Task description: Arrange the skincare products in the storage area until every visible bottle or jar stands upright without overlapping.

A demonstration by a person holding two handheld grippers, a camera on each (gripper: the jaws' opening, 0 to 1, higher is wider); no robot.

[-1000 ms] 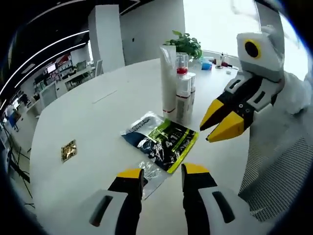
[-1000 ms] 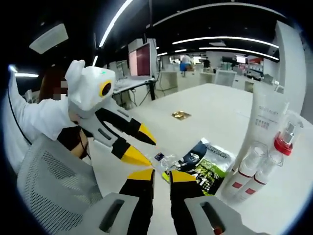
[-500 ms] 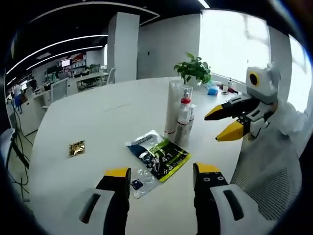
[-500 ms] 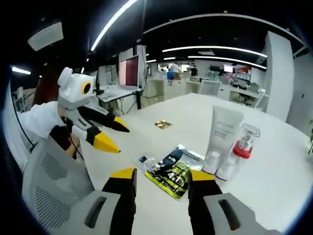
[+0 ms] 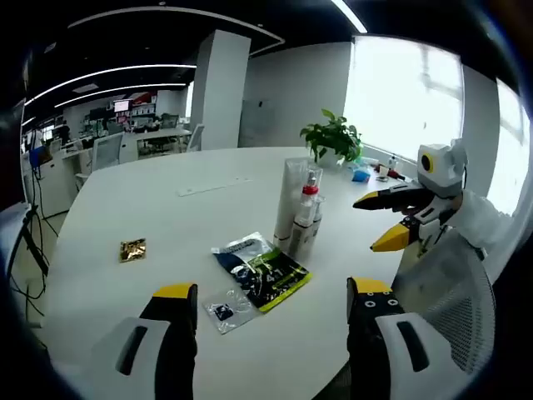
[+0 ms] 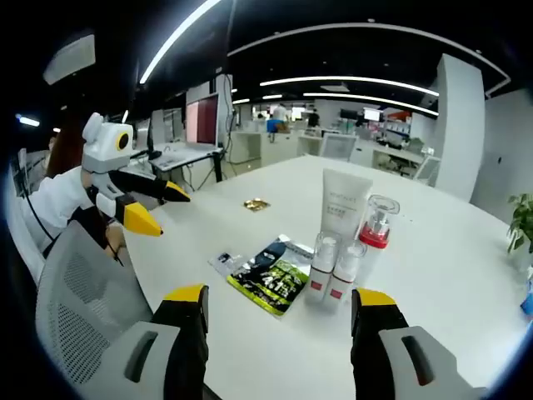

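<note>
Your left gripper (image 5: 271, 300) hangs with jaws spread wide, holding nothing; your right gripper (image 6: 283, 304) is the same, spread and empty. Just beyond them on the white table (image 6: 466, 275) lies a flat black-and-green sachet (image 6: 268, 279) with a small clear packet (image 5: 221, 310) beside it. Behind that the skincare cluster stands upright and touching: two small white bottles (image 6: 333, 271), a white tube (image 6: 343, 207) and a red-capped clear bottle (image 6: 376, 225). A gold wrapper (image 5: 132, 248) sits well apart. Farther back there's a potted plant (image 5: 333, 137). The tube's print is too small to read.
</note>
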